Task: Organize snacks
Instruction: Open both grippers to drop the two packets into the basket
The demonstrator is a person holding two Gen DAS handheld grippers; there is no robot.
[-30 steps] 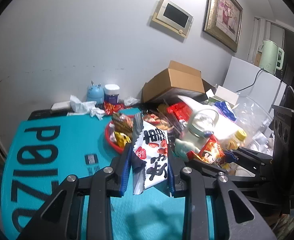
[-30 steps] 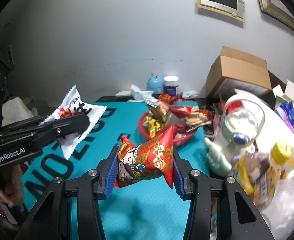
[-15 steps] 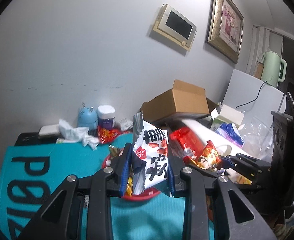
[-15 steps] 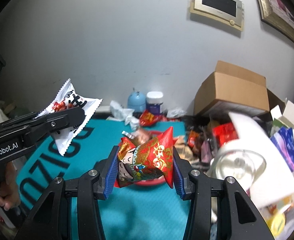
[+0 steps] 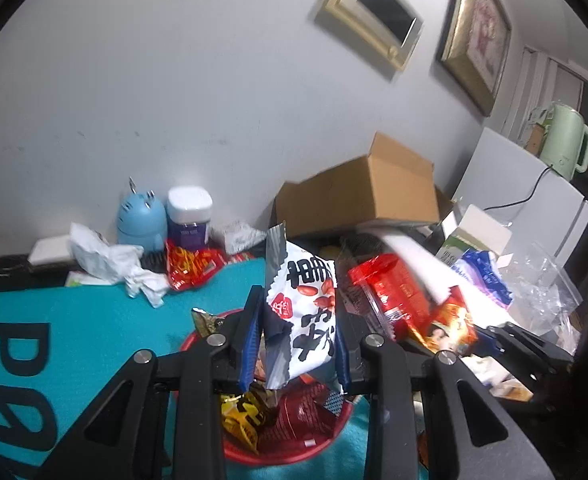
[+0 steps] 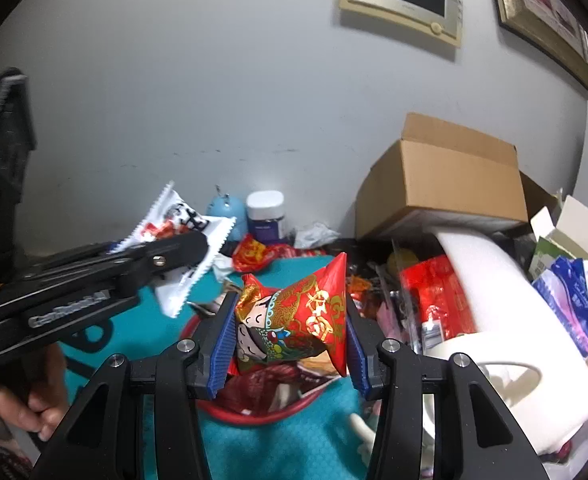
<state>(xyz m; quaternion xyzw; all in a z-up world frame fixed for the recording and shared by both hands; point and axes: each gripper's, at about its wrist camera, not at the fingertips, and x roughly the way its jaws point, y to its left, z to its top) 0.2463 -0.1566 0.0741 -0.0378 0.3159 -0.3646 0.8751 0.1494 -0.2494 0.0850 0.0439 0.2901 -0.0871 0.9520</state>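
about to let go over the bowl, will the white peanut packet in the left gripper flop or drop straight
The white peanut packet is probably light: it stands upright in the left gripper, pinched only at its lower part. Its thin foil edge looks creased, so it may flutter or tip rather than drop straight. It will likely land tilted on the packets heaped in the red bowl.
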